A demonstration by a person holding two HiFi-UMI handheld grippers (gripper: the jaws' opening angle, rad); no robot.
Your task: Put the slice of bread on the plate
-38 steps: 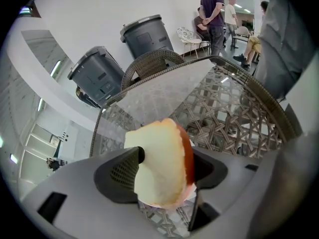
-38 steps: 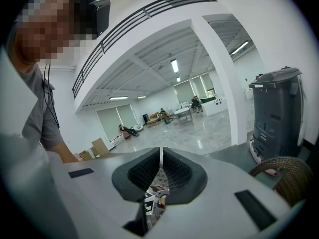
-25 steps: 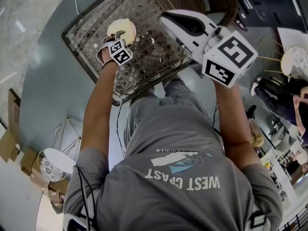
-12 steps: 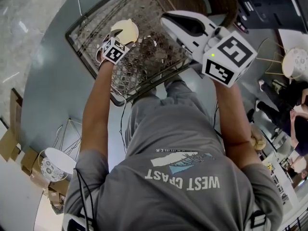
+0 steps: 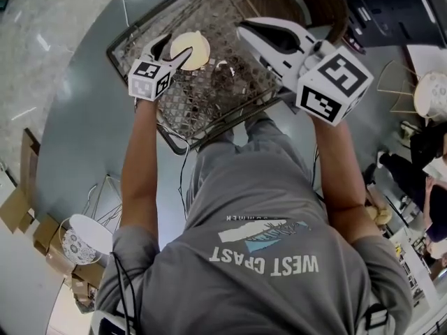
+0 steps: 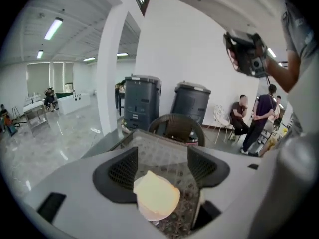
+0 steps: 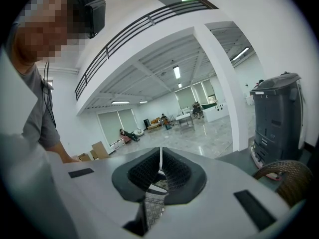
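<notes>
Overhead, a person in a grey T-shirt leans toward a wire-mesh table (image 5: pixel 209 96) at the top of the frame, holding one gripper in each hand.

The left gripper (image 5: pixel 170 51), at upper left, hovers right by the slice of bread (image 5: pixel 190 47). In the left gripper view its jaws stand wide apart and grip nothing. The pale yellow slice lies low in the centre of that view, below the gap, apparently flat on a small whitish plate (image 6: pixel 149 216) and touching neither jaw.

The right gripper (image 5: pixel 241 28), at upper centre, is held above the table, away from the bread. In its own view the jaws meet with only a thin slit between them and nothing in them.

The main risk appears to be the open left jaws staying so close. If they dip or close, a jaw could catch the slice's edge and drag it off the plate, or push the light plate across the mesh. The slice covers most of the plate, so a small nudge might leave it overhanging.

The plate is the only container in use and holds only the bread. Two dark bins (image 6: pixel 142 101) stand beyond the table, lids shut, contents unseen.
</notes>
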